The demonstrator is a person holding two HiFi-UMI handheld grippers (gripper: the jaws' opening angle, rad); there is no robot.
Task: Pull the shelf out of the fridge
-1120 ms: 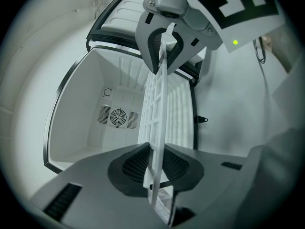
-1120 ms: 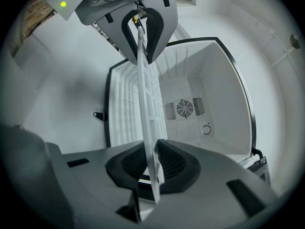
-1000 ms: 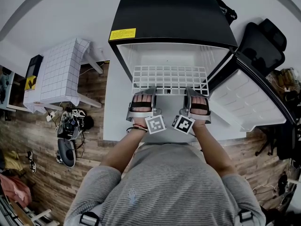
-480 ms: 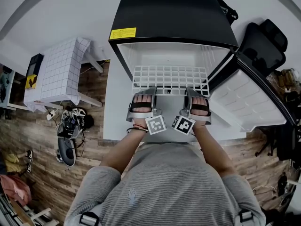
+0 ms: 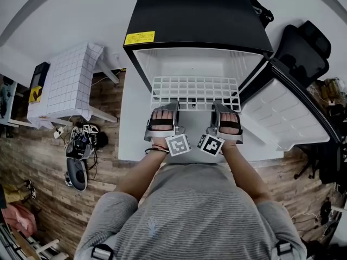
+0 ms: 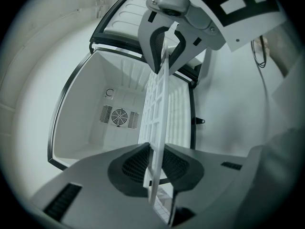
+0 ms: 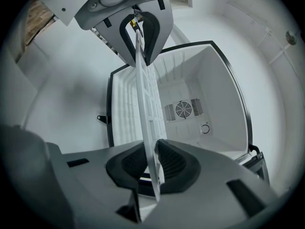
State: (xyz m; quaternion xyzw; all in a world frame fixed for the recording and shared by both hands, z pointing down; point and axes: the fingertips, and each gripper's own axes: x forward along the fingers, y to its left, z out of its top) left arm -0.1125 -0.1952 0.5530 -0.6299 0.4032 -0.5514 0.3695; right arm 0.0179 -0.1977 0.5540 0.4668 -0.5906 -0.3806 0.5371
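A black mini fridge (image 5: 198,15) stands open, its door (image 5: 293,118) swung out to the right. Partway out of its white cavity juts a white grid shelf (image 5: 195,91). My left gripper (image 5: 167,107) is shut on the shelf's front edge at the left, my right gripper (image 5: 221,107) on the same edge at the right. In the left gripper view the shelf (image 6: 157,113) runs edge-on between the pads of the left gripper (image 6: 156,163), with the right gripper (image 6: 167,37) clamped further along. The right gripper view mirrors this: shelf (image 7: 145,104), right gripper (image 7: 155,163), left gripper (image 7: 138,30).
The fridge sits on a white platform (image 5: 130,134). A white grid-topped table (image 5: 68,83) stands to the left, with cables and shoes (image 5: 81,150) on the wooden floor below it. A black chair (image 5: 303,47) is behind the open door. A fan vent (image 6: 119,116) marks the cavity's back wall.
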